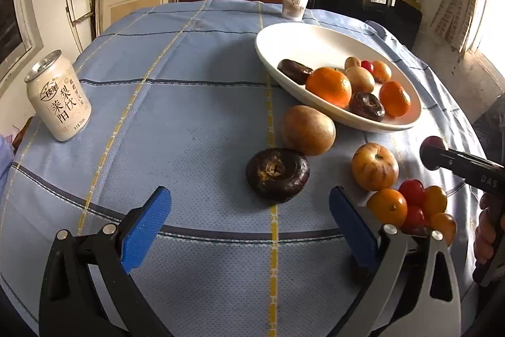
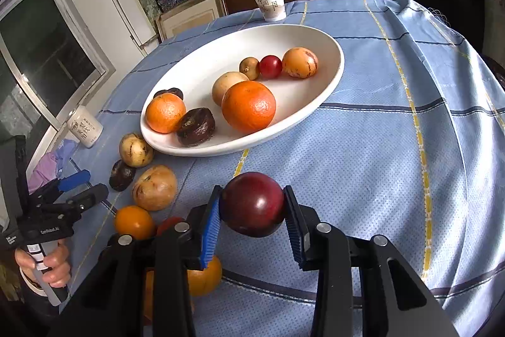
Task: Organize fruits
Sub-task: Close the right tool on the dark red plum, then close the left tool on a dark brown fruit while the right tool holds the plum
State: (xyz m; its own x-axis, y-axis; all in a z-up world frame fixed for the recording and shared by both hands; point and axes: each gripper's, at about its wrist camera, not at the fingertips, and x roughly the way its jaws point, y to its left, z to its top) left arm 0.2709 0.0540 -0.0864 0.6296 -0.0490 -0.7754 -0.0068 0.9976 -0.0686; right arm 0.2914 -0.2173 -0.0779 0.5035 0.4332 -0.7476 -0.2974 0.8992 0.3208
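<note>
Clamped between the blue pads of the right gripper [image 2: 252,206] is a dark red round fruit [image 2: 252,204], one pad pressing on each side of it above the blue checked cloth of the tabletop [image 2: 378,147]. Just left of that gripper, on the cloth, sit a small orange [image 2: 134,221], a mottled tan apple [image 2: 154,188], a dark brown flattened fruit [image 2: 121,175] and a brown-yellow round fruit [image 2: 135,149], with another orange fruit [image 2: 205,277] partly hidden under the gripper's left finger. Beyond them rests a white oval bowl [image 2: 328,75], holding two oranges, two dark brown fruits, a pale round fruit, a small brown one, a small red one and a speckled orange one. A white paper cup [image 2: 269,2] stands behind the bowl, and a pale drink can [image 2: 86,128] stands near the cloth's left edge.

From the left wrist view, the left gripper [image 1: 251,226] hangs with its jaws spread wide and nothing between them, the dark brown flattened fruit just ahead of its fingertips. A hand [image 2: 47,269] grips its handle.
</note>
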